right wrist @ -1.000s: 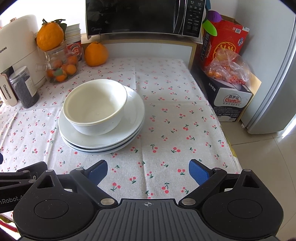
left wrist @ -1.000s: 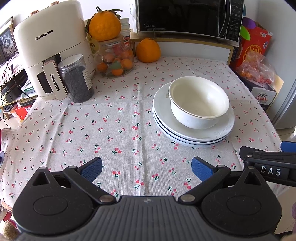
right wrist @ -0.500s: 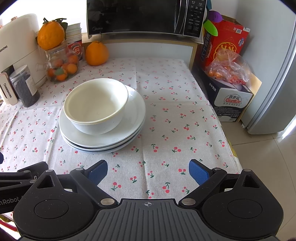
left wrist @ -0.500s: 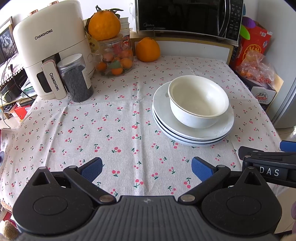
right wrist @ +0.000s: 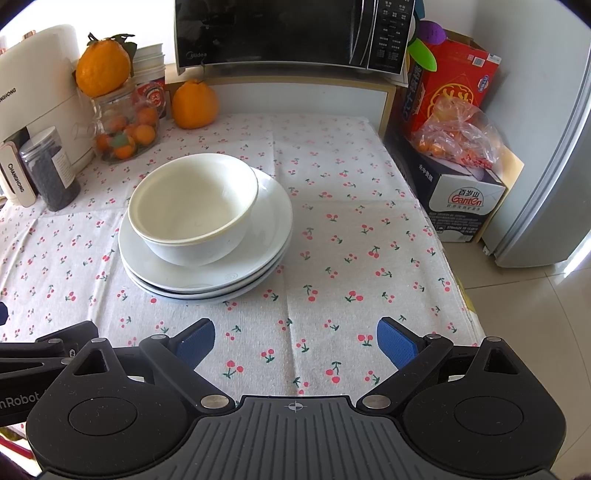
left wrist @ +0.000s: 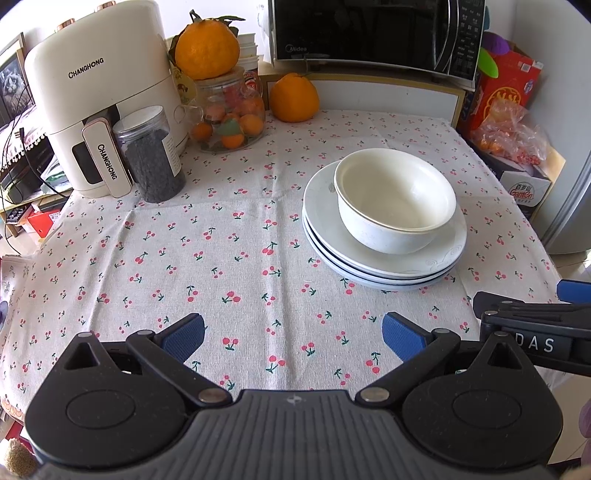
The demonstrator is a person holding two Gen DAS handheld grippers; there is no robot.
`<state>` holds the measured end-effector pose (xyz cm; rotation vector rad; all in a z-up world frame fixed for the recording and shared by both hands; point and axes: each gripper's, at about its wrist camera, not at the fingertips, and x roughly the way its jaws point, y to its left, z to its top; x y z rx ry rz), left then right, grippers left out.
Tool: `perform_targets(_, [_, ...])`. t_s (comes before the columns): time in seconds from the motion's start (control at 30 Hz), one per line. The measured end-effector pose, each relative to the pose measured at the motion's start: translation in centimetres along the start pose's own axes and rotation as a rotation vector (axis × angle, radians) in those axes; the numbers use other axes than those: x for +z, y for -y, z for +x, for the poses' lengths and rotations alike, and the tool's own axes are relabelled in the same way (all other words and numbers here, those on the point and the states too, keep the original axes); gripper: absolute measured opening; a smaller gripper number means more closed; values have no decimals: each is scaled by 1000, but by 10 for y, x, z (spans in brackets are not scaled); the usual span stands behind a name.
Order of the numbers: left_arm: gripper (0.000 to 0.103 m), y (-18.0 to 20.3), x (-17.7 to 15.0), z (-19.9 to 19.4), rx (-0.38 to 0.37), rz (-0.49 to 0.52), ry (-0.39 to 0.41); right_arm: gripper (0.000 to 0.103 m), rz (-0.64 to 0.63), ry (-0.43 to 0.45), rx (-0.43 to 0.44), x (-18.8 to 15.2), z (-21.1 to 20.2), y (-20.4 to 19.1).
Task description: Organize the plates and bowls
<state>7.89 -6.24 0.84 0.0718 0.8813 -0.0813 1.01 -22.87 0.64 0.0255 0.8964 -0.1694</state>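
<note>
A white bowl [left wrist: 395,201] [right wrist: 194,208], seemingly two nested, sits on a stack of three white plates [left wrist: 436,264] [right wrist: 258,266] on the cherry-print tablecloth. My left gripper [left wrist: 293,334] hovers open over the near edge of the table, left of and nearer than the stack, with nothing between its blue pads. My right gripper [right wrist: 295,338] is open too and holds nothing, near the front edge, right of and nearer than the stack. Each gripper shows at the edge of the other's view: the right gripper [left wrist: 532,325], the left gripper [right wrist: 40,350].
At the back left stand a white air fryer [left wrist: 99,92], a dark jar [left wrist: 149,158] and a glass jar of small oranges [left wrist: 231,114] with a large orange on top. A microwave [left wrist: 373,33] sits at the back. Boxes [right wrist: 465,195] and a fridge [right wrist: 554,147] flank the table's right edge.
Both grippers have drifted very slightly; the bowl and plates sit a touch higher in the views. Nothing was grasped or released.
</note>
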Motion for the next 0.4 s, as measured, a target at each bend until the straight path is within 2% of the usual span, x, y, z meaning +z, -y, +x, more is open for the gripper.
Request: perform_targets(0.4, [103, 1, -2, 0, 2, -2, -1, 96, 2, 0, 0, 0, 0, 0])
